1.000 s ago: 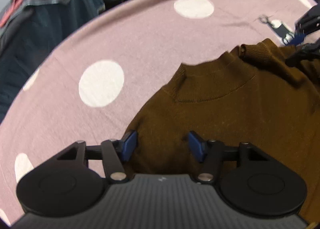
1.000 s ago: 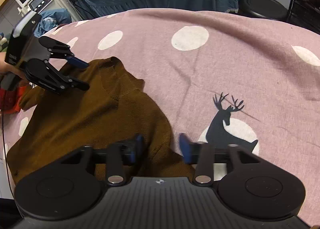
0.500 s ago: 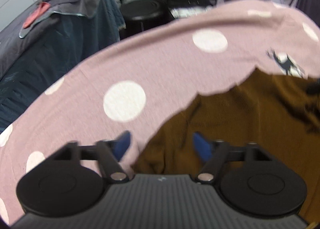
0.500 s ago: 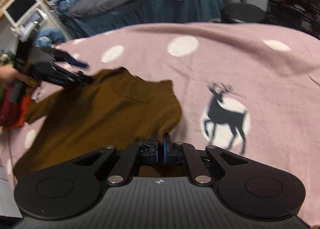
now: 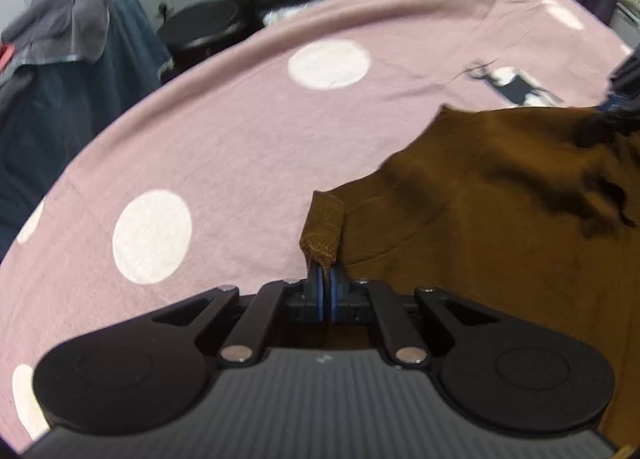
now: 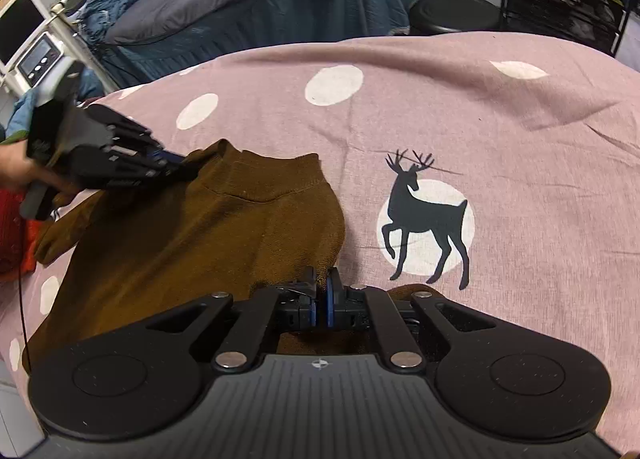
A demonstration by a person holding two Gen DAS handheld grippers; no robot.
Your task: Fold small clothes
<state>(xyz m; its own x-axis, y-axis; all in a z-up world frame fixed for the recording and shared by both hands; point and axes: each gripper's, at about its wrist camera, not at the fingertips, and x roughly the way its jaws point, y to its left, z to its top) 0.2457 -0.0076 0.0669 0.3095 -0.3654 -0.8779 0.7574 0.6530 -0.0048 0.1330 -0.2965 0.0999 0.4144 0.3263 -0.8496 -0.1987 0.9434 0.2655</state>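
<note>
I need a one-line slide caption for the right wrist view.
Right gripper and left gripper both pinch a brown sweater lying on a pink polka-dot sheet.

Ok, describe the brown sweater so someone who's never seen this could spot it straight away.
Find the pink bedspread with white dots and a black deer print. Left of that deer lies the brown sweater, a ribbed-collar knit. It is the only garment on the spread, pinched by the left tool and right tool.

Left gripper point(image 5: 325, 279) jaws pinch brown sweater point(image 5: 500, 227) edge.
</note>
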